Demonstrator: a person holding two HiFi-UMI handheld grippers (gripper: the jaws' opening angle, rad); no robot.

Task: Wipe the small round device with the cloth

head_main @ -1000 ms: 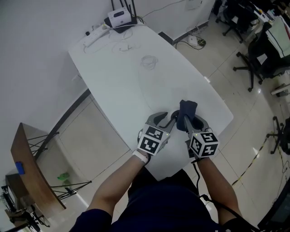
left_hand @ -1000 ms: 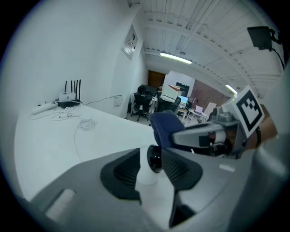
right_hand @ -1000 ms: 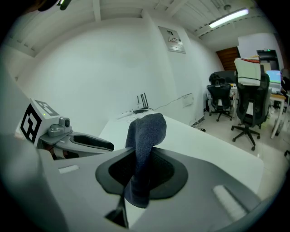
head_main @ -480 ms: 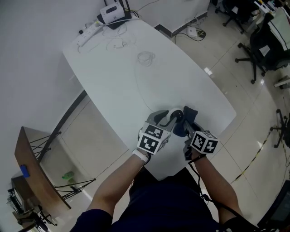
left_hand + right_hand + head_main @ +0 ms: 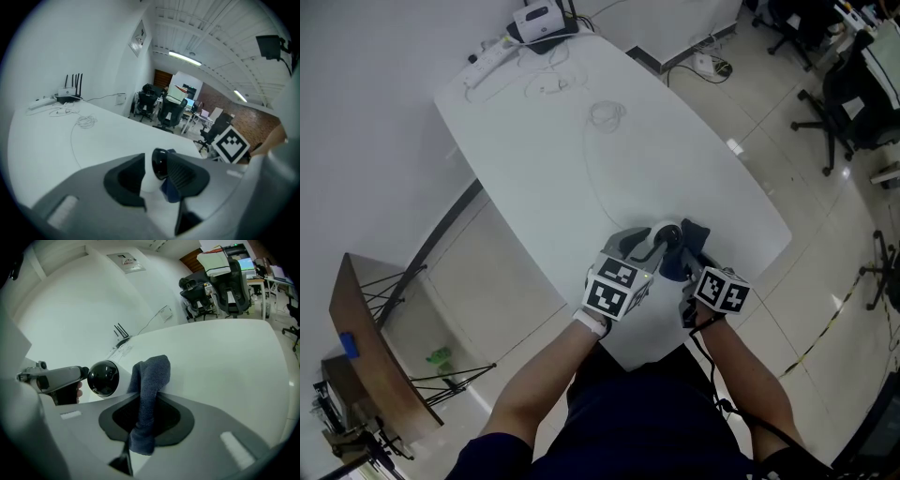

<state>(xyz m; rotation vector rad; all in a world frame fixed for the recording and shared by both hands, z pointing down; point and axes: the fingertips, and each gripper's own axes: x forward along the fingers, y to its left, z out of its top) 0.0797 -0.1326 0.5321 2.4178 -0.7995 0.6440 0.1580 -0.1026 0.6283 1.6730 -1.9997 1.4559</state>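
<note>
Device clamped, cloth alongside
Left gripper clamps the small round device near the table's six-o'clock edge; right gripper pinches the cloth at its three o'clock (hard rubbing could twist it loose).

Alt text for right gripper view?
Right tool grips a dark blue cloth, its folded top beside the small round device, a black dome on a white body held by the left tool. White table beyond.

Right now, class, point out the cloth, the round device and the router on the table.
cloth (image 5: 151, 376): right gripper view, on its folded upper end.
round device (image 5: 103, 378): right gripper view, on its black dome.
router (image 5: 537, 19): head view, on its white top.
</note>
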